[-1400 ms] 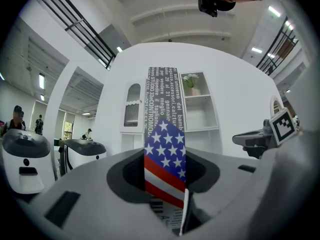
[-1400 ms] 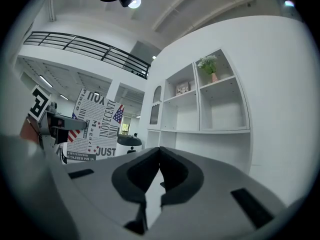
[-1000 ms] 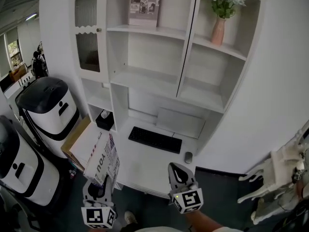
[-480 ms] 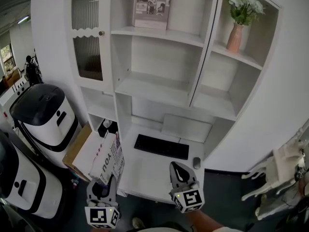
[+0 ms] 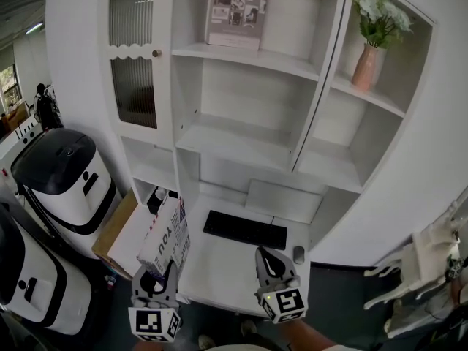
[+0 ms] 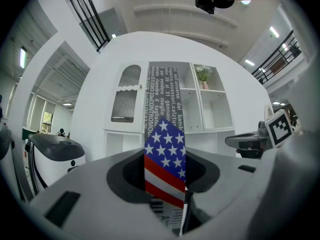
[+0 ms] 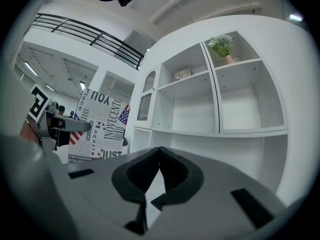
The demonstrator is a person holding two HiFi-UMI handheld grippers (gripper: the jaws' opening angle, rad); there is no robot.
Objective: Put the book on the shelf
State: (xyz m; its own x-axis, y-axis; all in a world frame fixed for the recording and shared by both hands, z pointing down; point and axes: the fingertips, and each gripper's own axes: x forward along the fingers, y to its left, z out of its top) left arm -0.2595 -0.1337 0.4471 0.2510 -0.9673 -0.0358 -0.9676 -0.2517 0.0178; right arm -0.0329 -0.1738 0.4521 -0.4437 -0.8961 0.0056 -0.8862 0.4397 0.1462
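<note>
A book (image 5: 167, 236) with black-and-white print and a stars-and-stripes spine stands upright in my left gripper (image 5: 157, 278), which is shut on its lower edge. The left gripper view shows the flag spine (image 6: 165, 154) clamped between the jaws, with the white shelf unit (image 6: 200, 109) behind it. My right gripper (image 5: 267, 258) hangs to the right of it, over the desk's front edge, shut and holding nothing. In the right gripper view the book's cover (image 7: 102, 124) shows at the left, and the jaws (image 7: 159, 156) meet at their tips. The shelf unit (image 5: 241, 141) has several bare compartments.
Another book (image 5: 238, 9) leans on the top shelf, and a pink vase of flowers (image 5: 365, 64) stands at upper right. A keyboard (image 5: 245, 229) and mouse (image 5: 297, 254) lie on the desk. Two black-and-white machines (image 5: 62, 170) and a cardboard box (image 5: 121, 229) stand left; a white chair (image 5: 424, 262) right.
The head view has moved in toward the shelf unit. The left gripper has carried the book slightly up and to the right. The right gripper has kept its place.
</note>
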